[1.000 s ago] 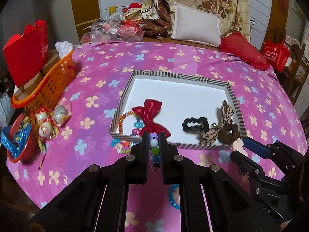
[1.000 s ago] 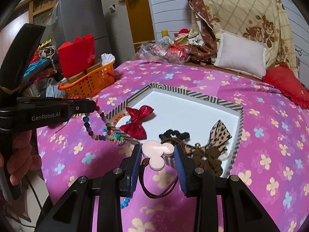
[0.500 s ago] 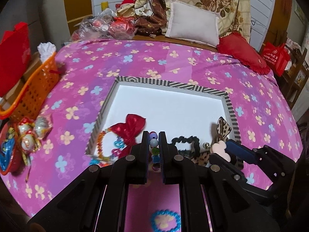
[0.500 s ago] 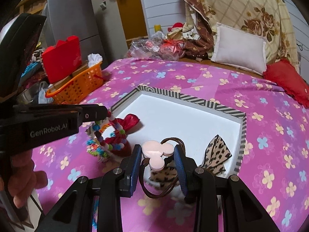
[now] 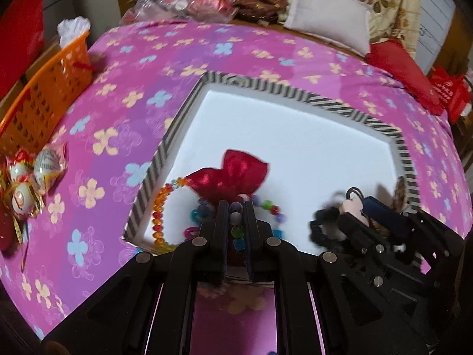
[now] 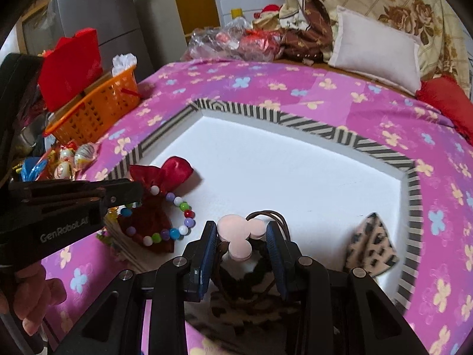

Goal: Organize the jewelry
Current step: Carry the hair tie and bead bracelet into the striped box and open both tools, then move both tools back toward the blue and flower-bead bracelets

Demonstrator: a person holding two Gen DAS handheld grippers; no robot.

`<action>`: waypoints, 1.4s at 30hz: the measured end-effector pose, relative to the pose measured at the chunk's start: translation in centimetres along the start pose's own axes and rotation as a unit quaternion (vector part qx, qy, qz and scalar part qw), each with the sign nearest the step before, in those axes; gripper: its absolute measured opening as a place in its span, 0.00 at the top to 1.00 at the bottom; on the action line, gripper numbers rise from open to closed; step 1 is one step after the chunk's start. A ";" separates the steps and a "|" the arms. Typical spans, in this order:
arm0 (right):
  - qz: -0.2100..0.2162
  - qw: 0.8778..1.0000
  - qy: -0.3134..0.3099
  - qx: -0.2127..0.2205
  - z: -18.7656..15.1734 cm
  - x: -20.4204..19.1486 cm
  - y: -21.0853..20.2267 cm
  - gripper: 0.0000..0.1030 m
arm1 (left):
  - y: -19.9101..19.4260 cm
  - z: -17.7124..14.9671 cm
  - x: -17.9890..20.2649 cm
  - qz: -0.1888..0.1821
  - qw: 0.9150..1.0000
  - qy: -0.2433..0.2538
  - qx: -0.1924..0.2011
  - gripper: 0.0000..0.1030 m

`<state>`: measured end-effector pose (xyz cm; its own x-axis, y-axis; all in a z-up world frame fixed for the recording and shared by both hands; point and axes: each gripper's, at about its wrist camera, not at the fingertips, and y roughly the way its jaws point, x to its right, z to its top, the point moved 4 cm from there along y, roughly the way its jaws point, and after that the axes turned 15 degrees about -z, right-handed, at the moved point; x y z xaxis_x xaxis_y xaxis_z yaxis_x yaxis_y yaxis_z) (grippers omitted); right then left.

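I observe both grippers over the near edge of the striped box [image 6: 381,152], which sits on the pink flowered cloth [image 5: 142,68].

My left gripper [image 5: 235,207] has its jaws pinched nearly together on a bead bracelet [image 6: 177,201]. The coloured beads sit in the narrow gap between the fingers, and the rest of the loop hangs down over the red bow [image 5: 233,174] lying in the box's near left corner. An orange bead string [image 5: 158,219] lies against the box wall just beside that bow.

My right gripper [image 6: 241,236] stands partly open, its blue pads pressing either side of a pink mouse-shaped charm [image 6: 236,233]. A dark cord loop shows behind the charm. This gripper hangs above the near right part of the box, over a black scrunchie [image 5: 320,227]. A leopard-print bow [image 6: 371,245] lies beside it, in the right corner.

An orange basket [image 6: 94,112] stands well apart, off to the left.
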<state>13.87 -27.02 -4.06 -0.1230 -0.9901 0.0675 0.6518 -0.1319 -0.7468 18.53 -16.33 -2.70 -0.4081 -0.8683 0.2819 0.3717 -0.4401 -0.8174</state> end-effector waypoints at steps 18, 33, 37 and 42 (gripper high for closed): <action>0.007 1.000 0.021 -0.004 -0.5 -0.3 0.8 0.42 | 1.2 -1.3 -1.7 0.016 1.000 -0.012 -0.003 0.85; -0.006 0.998 0.053 0.025 -2.4 1.2 -5.2 0.35 | -2.6 -3.2 -0.6 0.013 1.000 0.000 0.027 0.44; -0.008 0.998 0.050 0.032 -3.1 0.8 -6.9 0.34 | -4.2 -4.1 0.0 0.019 0.999 0.010 0.043 0.39; -0.012 0.998 0.046 0.038 -4.6 0.1 -8.8 0.31 | -6.0 -5.7 0.5 0.032 0.998 0.021 0.057 0.38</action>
<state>4.65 -25.72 -0.53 -0.2056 -0.9784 0.0212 0.7023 -0.1626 -0.6931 11.31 -12.84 -0.56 -0.4141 -0.8861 0.2081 0.4901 -0.4097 -0.7694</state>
